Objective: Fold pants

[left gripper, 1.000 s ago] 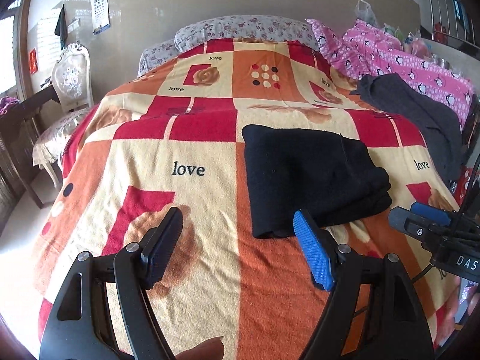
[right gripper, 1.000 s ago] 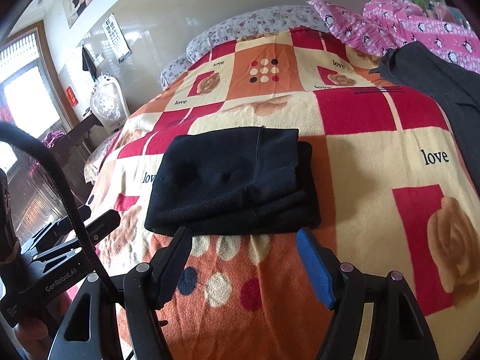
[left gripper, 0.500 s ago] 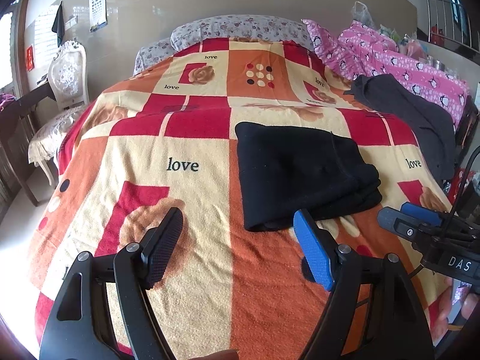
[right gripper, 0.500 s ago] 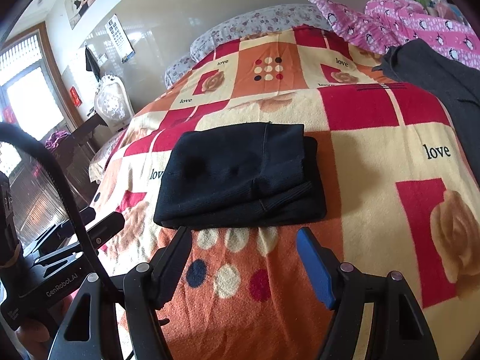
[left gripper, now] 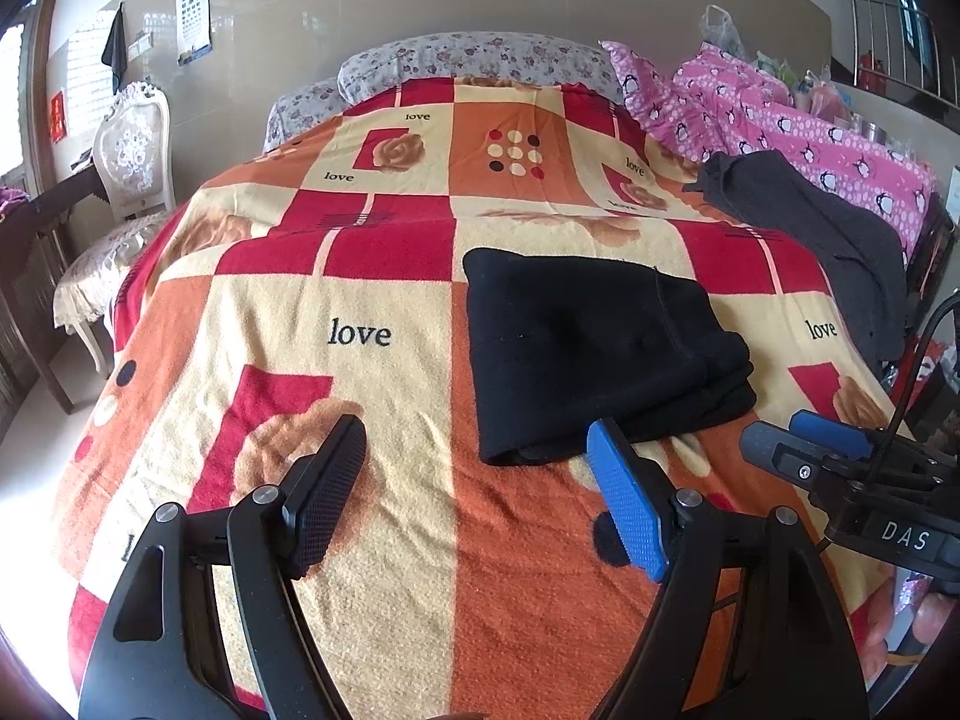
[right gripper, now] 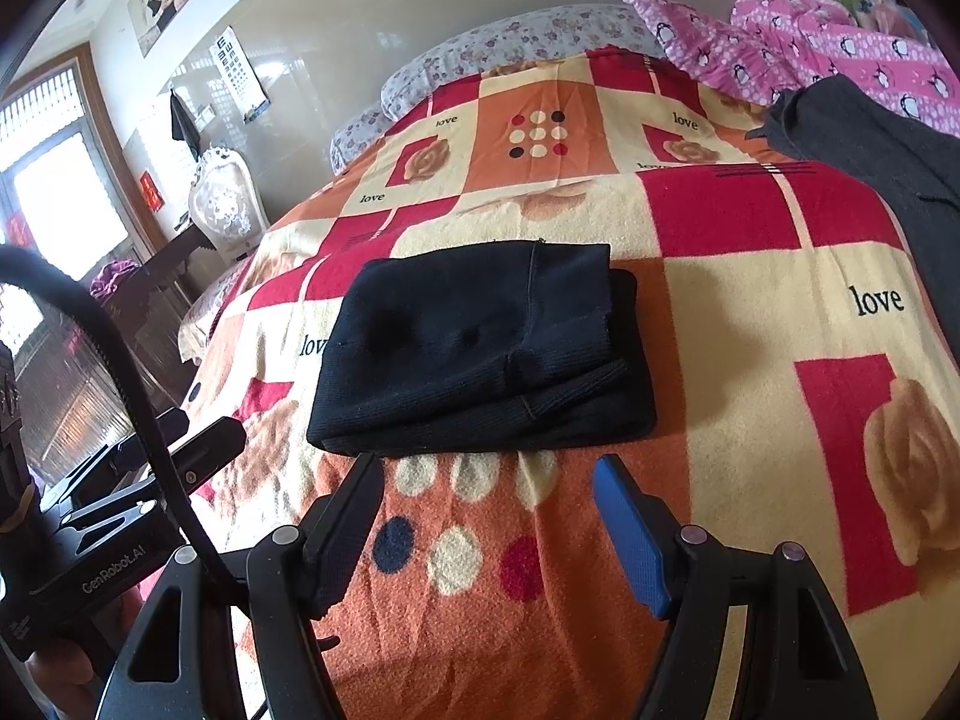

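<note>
Pants [left gripper: 594, 348] lie folded, long axis across blanket [left gripper: 360, 312]; both grippers' fingers wide, empty.

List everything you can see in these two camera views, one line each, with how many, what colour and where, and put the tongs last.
folded knit pants: one, black, middle of the blanket, nothing touching them
checked fleece blanket: one, red, orange and cream, covering the bed
floral pillows: two, grey, at the head of the bed
penguin-print quilt: one, pink, far right side of the bed
dark grey garment: one, spread at the right edge
ornate white chair: one, left of the bed
eye chart: one, on the wall
left tongs: open, empty, short of the pants
right tongs: open, empty, short of the pants
</note>
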